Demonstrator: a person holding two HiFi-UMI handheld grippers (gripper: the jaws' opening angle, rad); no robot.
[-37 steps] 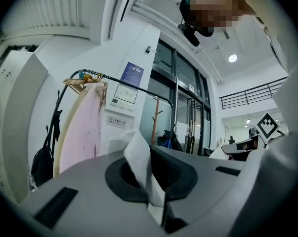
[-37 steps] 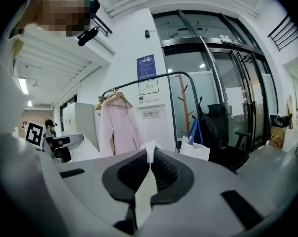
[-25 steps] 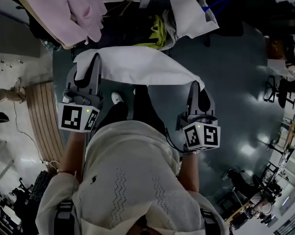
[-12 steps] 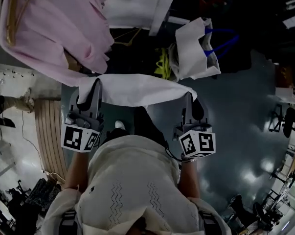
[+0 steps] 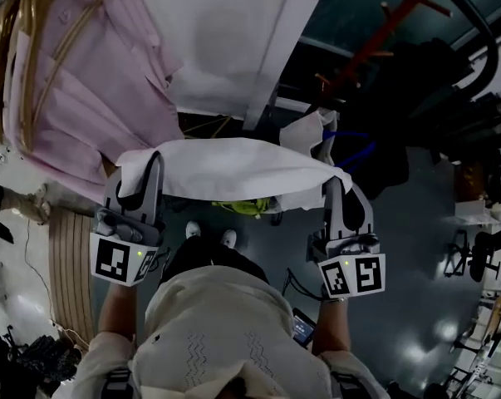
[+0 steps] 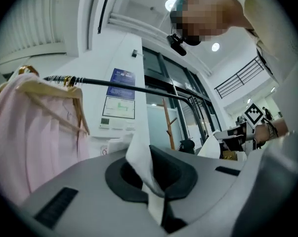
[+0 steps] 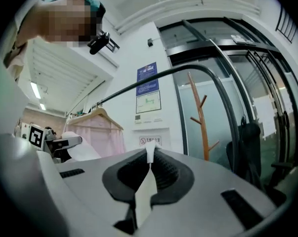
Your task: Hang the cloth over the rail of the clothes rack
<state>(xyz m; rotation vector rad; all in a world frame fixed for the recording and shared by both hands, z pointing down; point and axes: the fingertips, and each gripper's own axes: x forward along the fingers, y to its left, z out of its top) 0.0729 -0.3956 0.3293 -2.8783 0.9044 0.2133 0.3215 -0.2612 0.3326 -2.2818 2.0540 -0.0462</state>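
The white cloth [image 5: 233,169] is stretched out flat between the two grippers, in the air in front of the person's chest and well above the dark floor [image 5: 408,248]. The left gripper [image 5: 153,163] is clamped on the cloth's left end; in the left gripper view a fold of white fabric stands up out of the closed jaws. The right gripper [image 5: 334,188] pinches the right end, and in the right gripper view a thin strip of cloth runs through jaws that are pressed together on it. Between the two grips the fabric sags only a little, and its far edge hangs slightly lower.

The black rail [image 6: 139,89] of the clothes rack runs above and beyond the cloth, which does not touch it. On the left a pink shirt [image 5: 67,98] hangs from that rail on a wooden hanger [image 7: 111,121]. Further right a wooden coat stand [image 7: 200,117] rises in front of glass doors. A white bag [image 5: 312,135] with blue handles lies just beyond the cloth's right half.
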